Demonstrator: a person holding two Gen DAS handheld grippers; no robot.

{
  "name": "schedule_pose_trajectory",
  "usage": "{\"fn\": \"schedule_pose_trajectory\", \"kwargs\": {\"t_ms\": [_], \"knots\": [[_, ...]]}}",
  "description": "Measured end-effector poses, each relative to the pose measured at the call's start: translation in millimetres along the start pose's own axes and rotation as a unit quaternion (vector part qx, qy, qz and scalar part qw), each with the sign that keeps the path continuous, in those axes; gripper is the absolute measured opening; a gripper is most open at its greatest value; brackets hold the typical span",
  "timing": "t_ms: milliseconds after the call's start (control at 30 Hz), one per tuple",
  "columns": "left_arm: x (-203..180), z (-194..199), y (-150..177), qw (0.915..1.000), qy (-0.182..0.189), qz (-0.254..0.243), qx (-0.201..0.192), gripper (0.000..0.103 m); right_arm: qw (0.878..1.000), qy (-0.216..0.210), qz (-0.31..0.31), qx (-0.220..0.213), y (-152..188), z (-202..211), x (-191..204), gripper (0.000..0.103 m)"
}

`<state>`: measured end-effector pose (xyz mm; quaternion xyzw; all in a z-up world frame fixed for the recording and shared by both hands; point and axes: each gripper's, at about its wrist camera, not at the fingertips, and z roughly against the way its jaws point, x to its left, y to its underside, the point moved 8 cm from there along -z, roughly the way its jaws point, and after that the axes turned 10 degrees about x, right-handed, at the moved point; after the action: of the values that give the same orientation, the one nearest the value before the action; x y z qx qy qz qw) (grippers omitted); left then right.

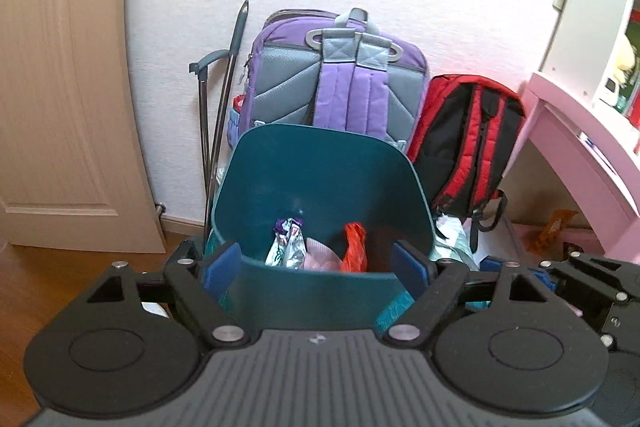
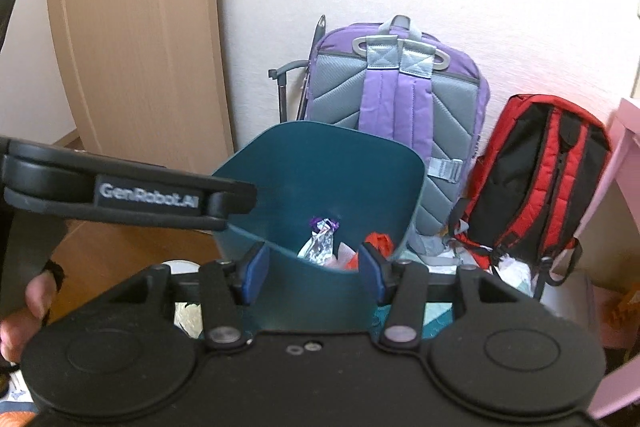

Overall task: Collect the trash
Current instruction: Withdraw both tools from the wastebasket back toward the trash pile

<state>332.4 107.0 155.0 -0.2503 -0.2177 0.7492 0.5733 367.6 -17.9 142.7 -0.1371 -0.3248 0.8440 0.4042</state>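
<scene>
Both my tongs are spread wide and hold nothing, the left tongs (image 1: 318, 267) and right tongs (image 2: 312, 269) each straddling the near wall of the teal bin (image 1: 320, 163). Wrappers (image 1: 288, 247) lie inside at 12 o'clock. Next, I'd steady the rim, then reach for the orange scrap (image 1: 554, 227) under the desk at 2 o'clock.

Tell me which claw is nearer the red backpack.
Right. The right claw is at the bin's near rim, on the side toward the red backpack. The left claw straddles the bin farther left, its body crossing the right wrist view's left.
</scene>
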Motion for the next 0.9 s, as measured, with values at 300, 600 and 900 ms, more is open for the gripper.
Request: {"fn": "schedule_pose_trajectory", "kwargs": {"t_ms": [300,600,900], "knots": [[-4,38,56,0.9995,0.005,-0.032,0.001,0.094,0.999,-0.008,-0.029,-0.019,38,48,-4,0.05],[5,16,143,0.9983,0.016,-0.037,0.041,0.103,0.999,-0.033,-0.035,-0.007,106,51,-2,0.051],[34,-87,247,0.9837,0.012,0.008,0.179,0.103,0.991,-0.039,-0.07,0.108,214,-42,-18,0.051]]}}
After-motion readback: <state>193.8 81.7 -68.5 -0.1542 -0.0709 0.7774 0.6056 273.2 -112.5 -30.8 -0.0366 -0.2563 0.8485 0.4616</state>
